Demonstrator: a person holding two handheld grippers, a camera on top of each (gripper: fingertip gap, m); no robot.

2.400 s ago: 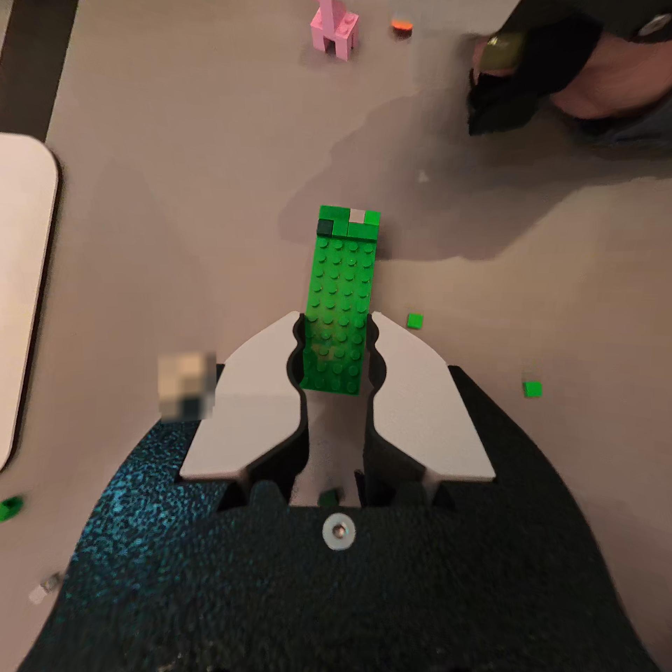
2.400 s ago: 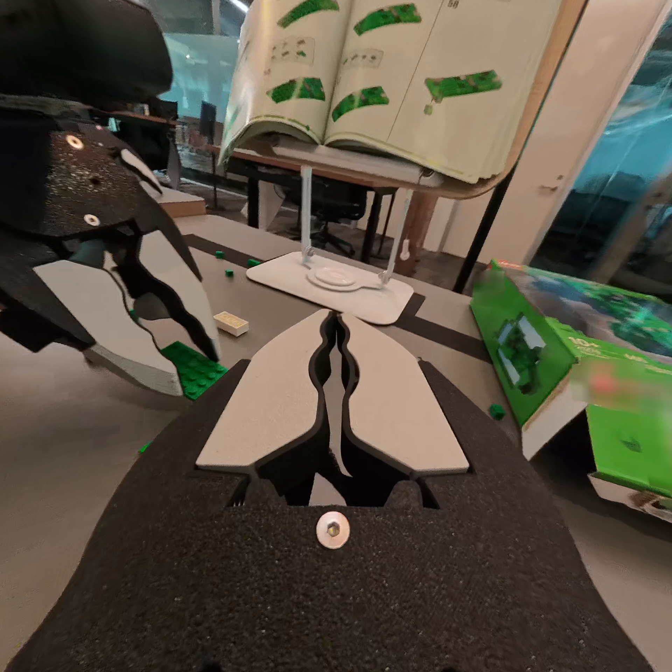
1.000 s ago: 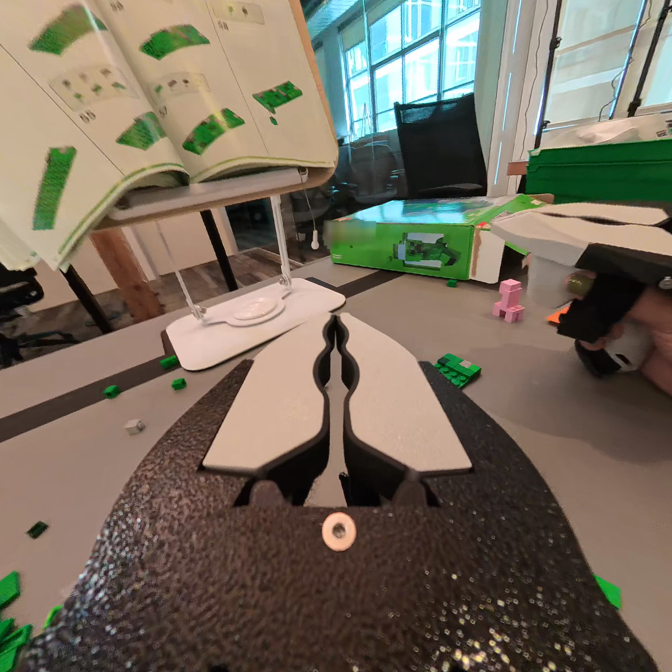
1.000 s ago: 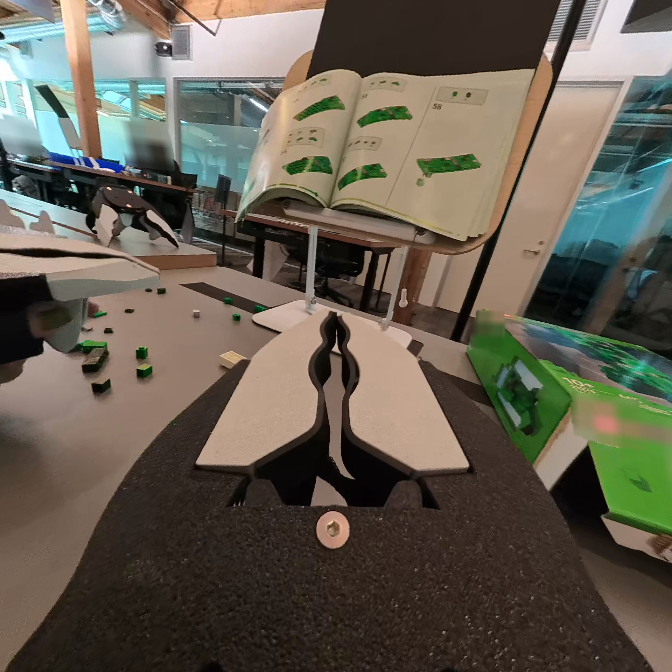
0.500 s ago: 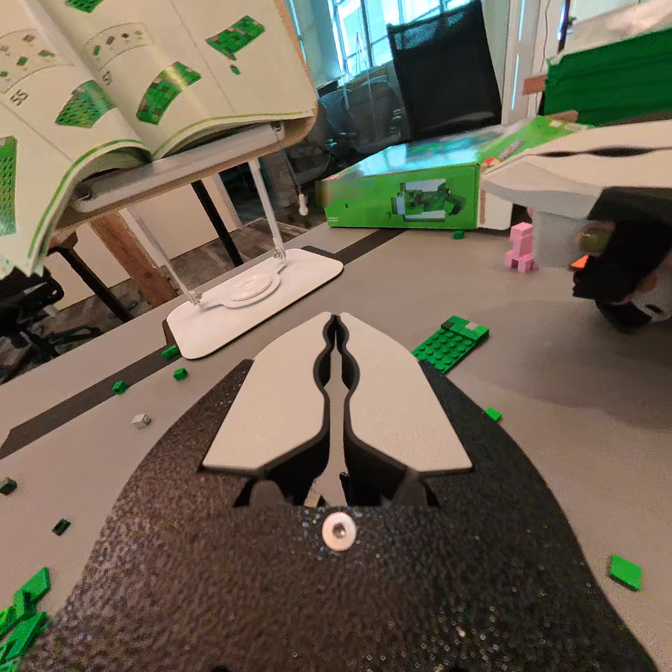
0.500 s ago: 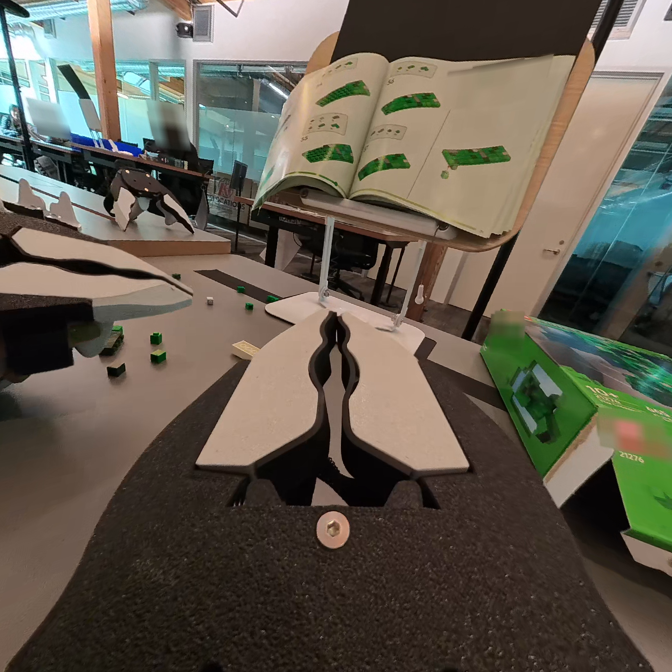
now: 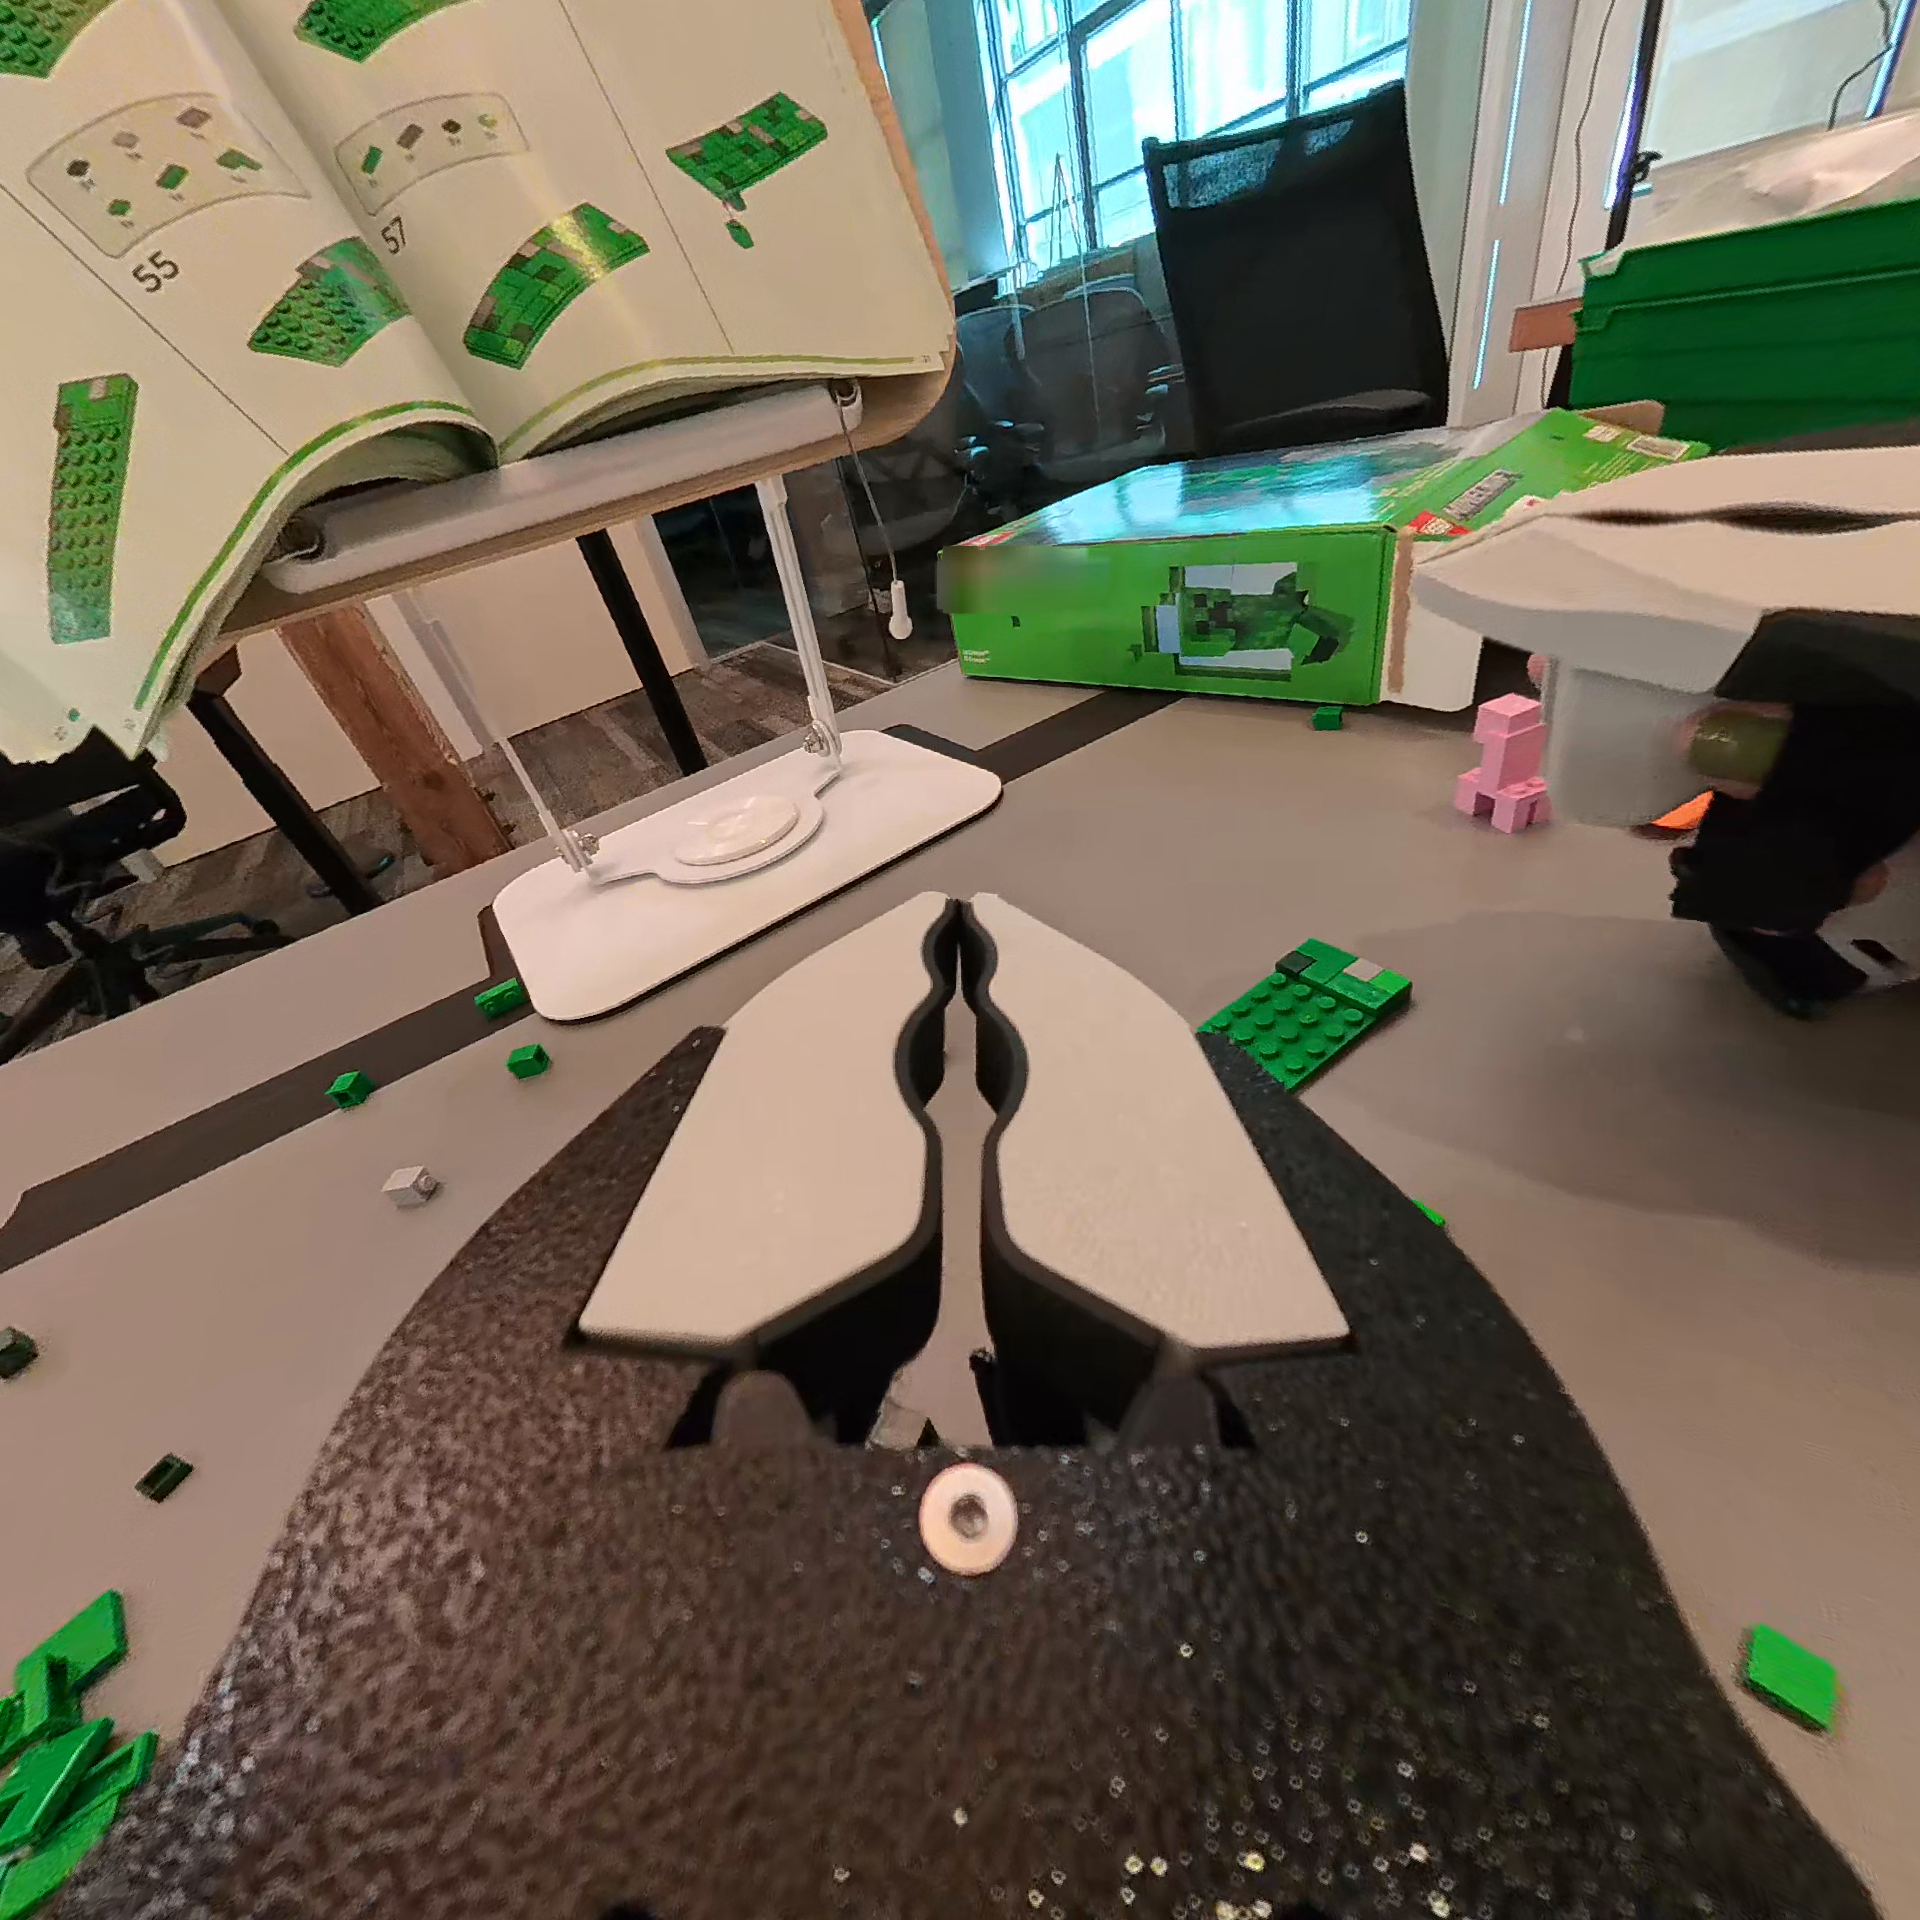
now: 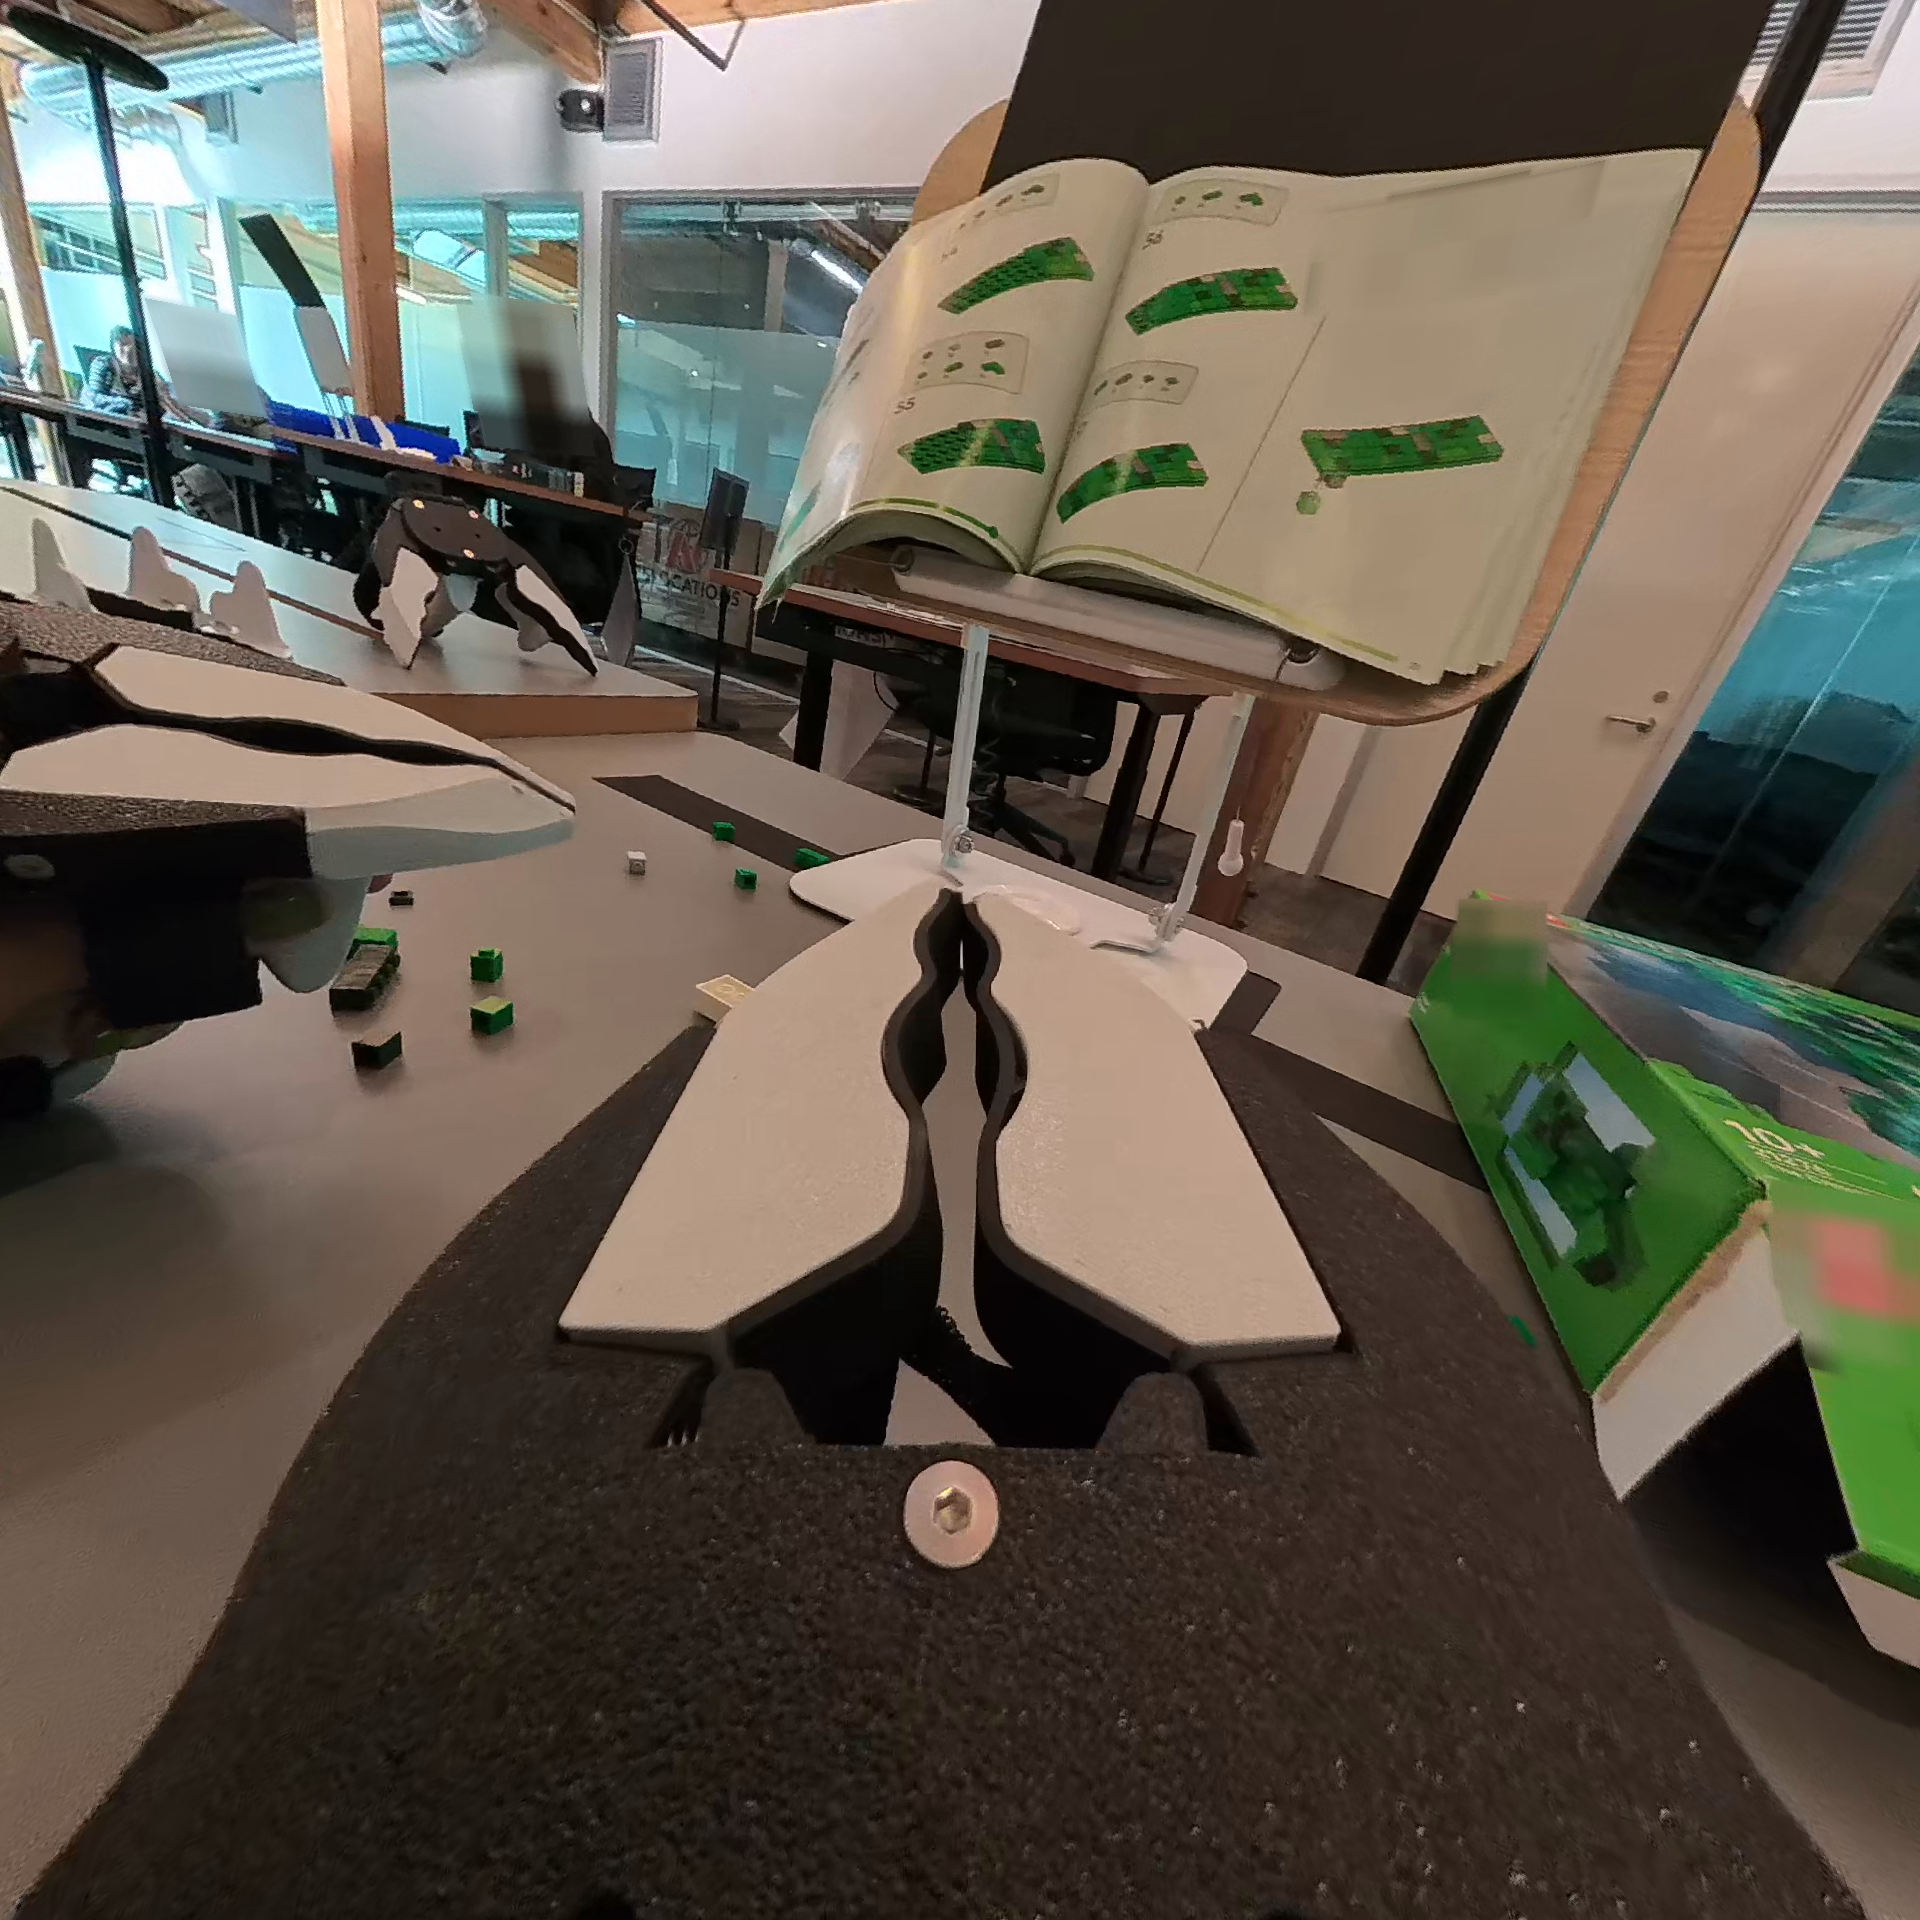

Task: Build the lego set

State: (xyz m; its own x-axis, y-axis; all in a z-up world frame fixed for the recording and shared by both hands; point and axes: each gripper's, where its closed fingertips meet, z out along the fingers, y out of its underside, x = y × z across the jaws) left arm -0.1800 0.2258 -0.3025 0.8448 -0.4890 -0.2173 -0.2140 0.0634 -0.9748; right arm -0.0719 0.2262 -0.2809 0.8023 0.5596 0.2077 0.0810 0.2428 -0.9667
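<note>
Held left gripper (image 7: 961, 914) and right gripper (image 8: 956, 902) above the worktop (image 7: 1558, 1195), jaws pressed together, empty. Left the green plate (image 7: 1311, 1003) flat on the worktop, just right of the left gripper.

Open-plan office: grey tabletop (image 7: 1558, 1195); black mesh chair (image 7: 1299, 281) before bright windows (image 7: 1143, 114) at 1 o'clock; timber posts (image 8: 358, 208), glass partitions (image 8: 727, 343), white door (image 8: 1683, 644) at 2 o'clock.
</note>
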